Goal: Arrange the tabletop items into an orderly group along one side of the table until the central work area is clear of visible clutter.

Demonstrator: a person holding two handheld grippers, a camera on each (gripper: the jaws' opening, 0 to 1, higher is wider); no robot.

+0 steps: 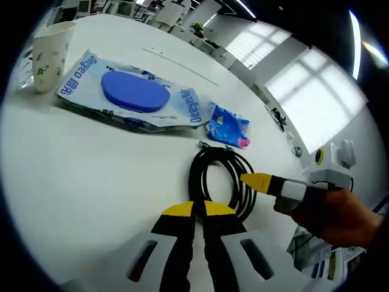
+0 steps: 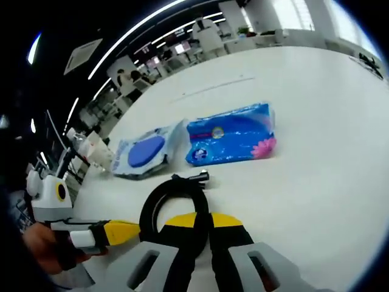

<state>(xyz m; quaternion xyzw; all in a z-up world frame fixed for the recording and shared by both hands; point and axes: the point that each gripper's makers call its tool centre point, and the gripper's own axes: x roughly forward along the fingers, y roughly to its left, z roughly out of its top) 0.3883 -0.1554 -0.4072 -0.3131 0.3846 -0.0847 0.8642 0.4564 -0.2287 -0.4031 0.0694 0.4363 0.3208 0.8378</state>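
Right gripper view: right gripper (image 2: 202, 220) clenched on black cable coil (image 2: 173, 204), near loop hidden; left gripper (image 1: 199, 208) clenched, grasp unclear.

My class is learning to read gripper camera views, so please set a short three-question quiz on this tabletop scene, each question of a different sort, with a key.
1. True or false: the paper cup lies tipped on its side.
2. Multiple choice: the coiled black cable lies nearest to A) the cup, B) the small blue tissue packet, C) the wet-wipe pack.
3. Fill in: the lid on the wet-wipe pack is coloured ____.

Key: 1 false, it stands upright. 2 B. 3 blue.

Note: the left gripper and right gripper both have jaws closed at the cable.
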